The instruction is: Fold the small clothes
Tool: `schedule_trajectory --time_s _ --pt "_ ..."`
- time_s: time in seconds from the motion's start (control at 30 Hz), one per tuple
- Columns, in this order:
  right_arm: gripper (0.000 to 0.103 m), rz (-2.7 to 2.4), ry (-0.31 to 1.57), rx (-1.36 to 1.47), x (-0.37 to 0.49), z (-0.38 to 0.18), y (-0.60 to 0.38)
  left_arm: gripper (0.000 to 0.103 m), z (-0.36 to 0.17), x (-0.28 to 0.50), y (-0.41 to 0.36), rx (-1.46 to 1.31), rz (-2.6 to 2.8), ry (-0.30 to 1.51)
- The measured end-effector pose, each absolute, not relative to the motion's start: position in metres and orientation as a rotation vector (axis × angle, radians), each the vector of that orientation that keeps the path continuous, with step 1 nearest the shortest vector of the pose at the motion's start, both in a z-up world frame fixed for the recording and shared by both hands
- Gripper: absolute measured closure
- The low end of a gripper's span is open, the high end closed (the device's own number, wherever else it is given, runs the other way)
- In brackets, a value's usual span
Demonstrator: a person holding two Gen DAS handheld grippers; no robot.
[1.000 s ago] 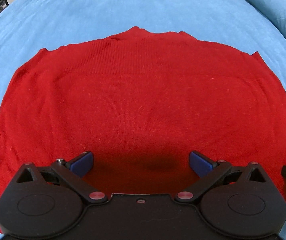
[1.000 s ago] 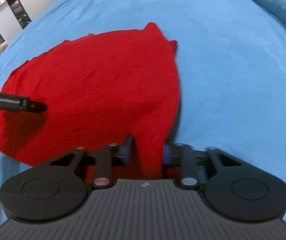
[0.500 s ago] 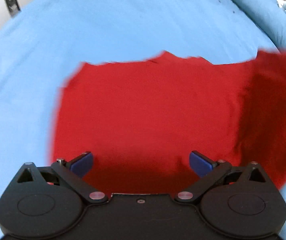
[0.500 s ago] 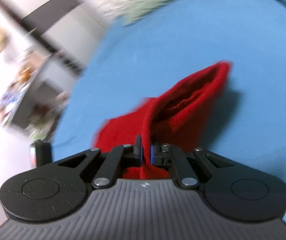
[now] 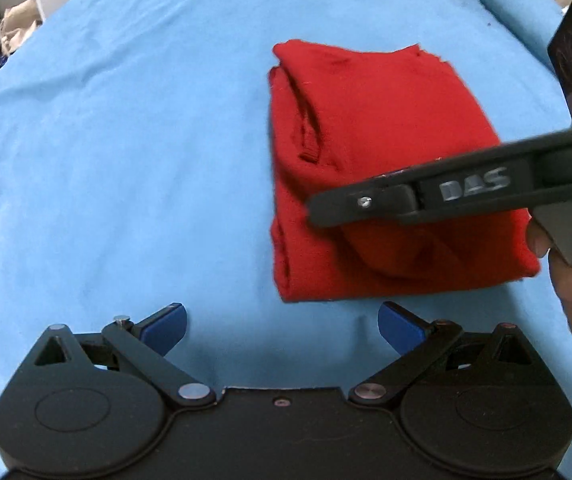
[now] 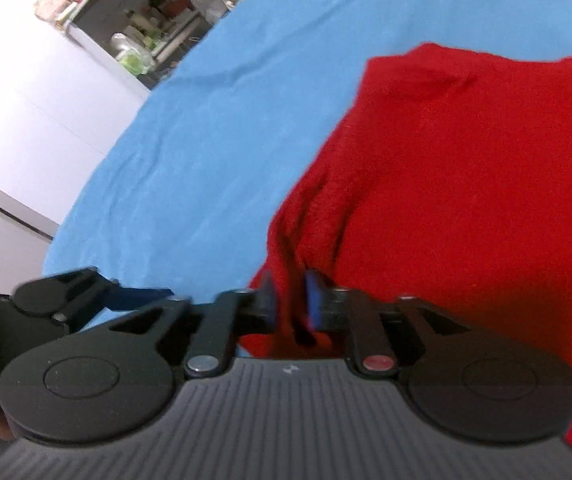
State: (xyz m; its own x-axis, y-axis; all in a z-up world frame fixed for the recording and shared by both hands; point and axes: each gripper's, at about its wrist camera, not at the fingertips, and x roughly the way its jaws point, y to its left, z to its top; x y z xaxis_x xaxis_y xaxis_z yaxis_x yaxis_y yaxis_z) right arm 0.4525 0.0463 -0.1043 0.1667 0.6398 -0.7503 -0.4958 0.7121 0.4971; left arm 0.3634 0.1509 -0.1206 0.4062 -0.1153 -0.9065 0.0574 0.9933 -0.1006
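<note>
A red knit garment [image 5: 370, 148] lies folded in half on the blue bedsheet [image 5: 125, 140], its doubled edge facing left. My left gripper [image 5: 281, 324] is open and empty, just short of the garment's near edge. My right gripper [image 6: 290, 304] is shut on the garment's [image 6: 466, 184] folded-over edge and holds it low over the left side of the stack. In the left wrist view the right gripper [image 5: 318, 212] reaches in from the right across the garment.
A blue pillow or bolster [image 5: 514, 4] lies at the far right of the bed. Shelves with clutter [image 6: 145, 28] and a white wall stand beyond the bed's left edge. Bare sheet spreads left of the garment.
My right gripper carried the garment's right side over to the left, folding it in half. My left gripper pulled back off the garment and stays open.
</note>
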Motion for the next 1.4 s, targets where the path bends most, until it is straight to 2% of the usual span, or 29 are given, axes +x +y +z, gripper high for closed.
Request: schedule_trajectory --time_s 0.07,0.13,0.2,0.23,0.33,0.43,0.7,1.03,1.13,1.4 --pt "0.027 0.836 1.111 0.144 0.451 -0.090 0.036 0.000 -0.112 0.364 0.149 -0.061 -0.127 1.128" --pt "0.025 0.812 1.023 0.138 0.444 -0.066 0.016 0.000 -0.105 0.364 0.148 -0.087 -0.141 1.105" --pt "0.014 0.697 0.926 0.162 0.434 -0.043 -0.019 0.000 -0.101 0.368 0.144 -0.115 -0.139 1.087" --pt "0.012 0.618 0.891 0.167 0.425 -0.038 -0.036 0.000 -0.099 0.369 0.143 -0.131 -0.138 1.077" --pt "0.012 0.399 0.840 0.124 0.389 -0.041 -0.078 0.000 -0.100 0.372 0.146 -0.156 -0.130 1.069" --pt "0.012 0.285 0.882 0.042 0.354 -0.067 -0.100 0.000 -0.104 0.372 0.147 -0.151 -0.109 1.068" --pt "0.017 0.131 0.925 0.009 0.326 -0.124 -0.090 0.000 -0.115 0.385 0.153 -0.159 -0.075 1.071" --pt "0.017 0.102 0.842 0.059 0.330 -0.119 -0.079 0.000 -0.116 0.386 0.156 -0.161 -0.064 1.073" --pt "0.017 0.123 0.795 0.055 0.314 -0.103 -0.076 0.000 -0.115 0.386 0.158 -0.165 -0.069 1.068" --pt "0.017 0.082 0.854 0.007 0.333 -0.127 -0.061 0.000 -0.116 0.386 0.157 -0.161 -0.074 1.071"
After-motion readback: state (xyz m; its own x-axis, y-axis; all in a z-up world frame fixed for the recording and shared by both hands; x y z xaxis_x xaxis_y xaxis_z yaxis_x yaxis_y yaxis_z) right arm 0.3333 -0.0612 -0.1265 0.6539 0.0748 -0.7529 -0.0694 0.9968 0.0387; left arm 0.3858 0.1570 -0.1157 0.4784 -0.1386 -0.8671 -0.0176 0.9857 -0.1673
